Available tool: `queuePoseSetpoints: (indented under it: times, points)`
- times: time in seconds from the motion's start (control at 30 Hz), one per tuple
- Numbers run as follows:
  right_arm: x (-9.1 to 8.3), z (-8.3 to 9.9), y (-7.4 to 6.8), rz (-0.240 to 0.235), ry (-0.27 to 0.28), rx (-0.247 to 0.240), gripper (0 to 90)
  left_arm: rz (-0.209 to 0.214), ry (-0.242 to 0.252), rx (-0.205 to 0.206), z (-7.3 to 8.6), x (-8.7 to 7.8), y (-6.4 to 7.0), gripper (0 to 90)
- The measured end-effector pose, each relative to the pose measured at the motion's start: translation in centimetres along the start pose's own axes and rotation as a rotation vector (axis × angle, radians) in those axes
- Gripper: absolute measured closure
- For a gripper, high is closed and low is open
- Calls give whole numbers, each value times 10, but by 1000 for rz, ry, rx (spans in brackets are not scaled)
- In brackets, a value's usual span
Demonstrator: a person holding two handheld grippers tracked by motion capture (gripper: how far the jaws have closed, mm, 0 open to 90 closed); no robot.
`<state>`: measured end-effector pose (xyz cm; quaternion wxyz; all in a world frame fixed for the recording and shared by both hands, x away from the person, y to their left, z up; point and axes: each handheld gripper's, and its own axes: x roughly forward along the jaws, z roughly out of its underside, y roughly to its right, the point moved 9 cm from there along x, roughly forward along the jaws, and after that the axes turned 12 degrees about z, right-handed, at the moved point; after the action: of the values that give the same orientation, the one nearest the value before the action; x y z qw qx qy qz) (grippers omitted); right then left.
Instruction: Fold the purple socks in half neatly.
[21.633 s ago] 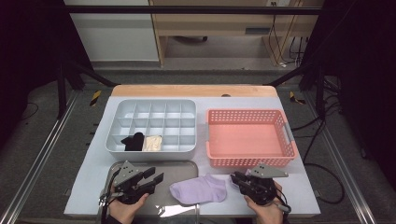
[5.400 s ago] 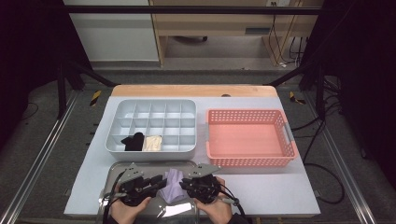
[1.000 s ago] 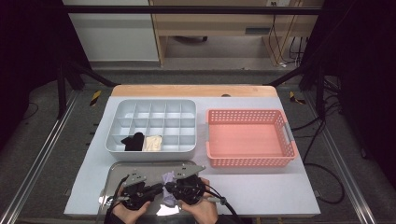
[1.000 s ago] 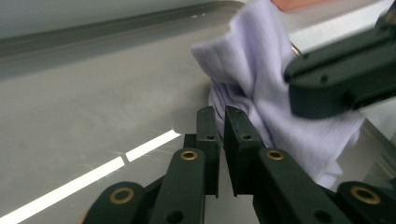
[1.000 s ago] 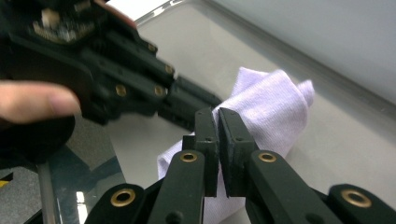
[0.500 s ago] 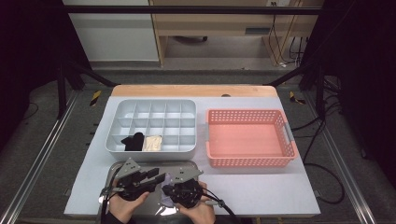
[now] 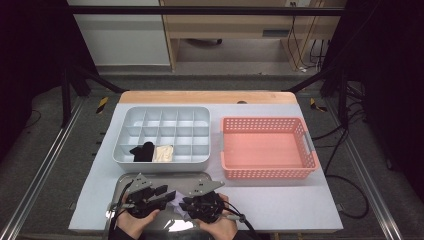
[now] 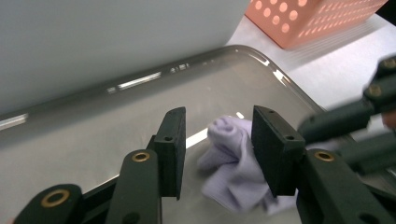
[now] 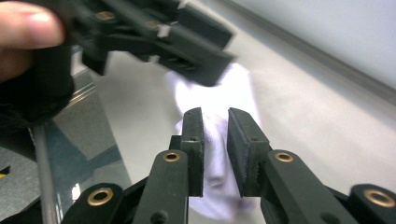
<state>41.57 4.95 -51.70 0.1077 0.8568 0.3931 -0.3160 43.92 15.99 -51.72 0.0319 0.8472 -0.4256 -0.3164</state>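
A bunched pale purple sock (image 8: 233, 161) lies on the shiny metal tray (image 7: 165, 176) at the table's front edge. In the high view a small bit of the sock (image 7: 178, 208) peeks out between the two grippers. My left gripper (image 7: 162, 194) is open, its jaws (image 8: 218, 140) standing on either side of the sock's near fold. My right gripper (image 7: 192, 204) comes in from the other side. Its jaws (image 9: 215, 135) are closed narrowly on the sock's (image 9: 224, 88) cloth. The left gripper's black fingers (image 9: 187, 42) cross just above that.
A grey compartment tray (image 7: 165, 135) behind the metal tray holds a black sock (image 7: 142, 151) and a cream one (image 7: 163, 153) in its front row. An empty pink basket (image 7: 267, 147) stands to the right. White mat lies bare at the front right.
The sock, flat on the mat long before, is now bunched on the metal tray. Over the last second both grippers closed in on it, the left shifting slightly back.
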Motion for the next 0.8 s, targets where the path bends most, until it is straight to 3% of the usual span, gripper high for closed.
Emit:
queuePoseSetpoints:
  times: [0.27,0.43,0.63,0.8]
  points:
    - [-8,-3,16,67,17,17,747,3,8,-14,9,-2,10,478]
    - [-20,-16,26,78,72,87,748,-8,-4,0,11,1,19,436]
    - [-14,3,23,91,0,68,721,-25,-11,5,13,3,21,417]
    - [-23,4,25,73,28,101,699,-14,-11,-2,13,4,21,412]
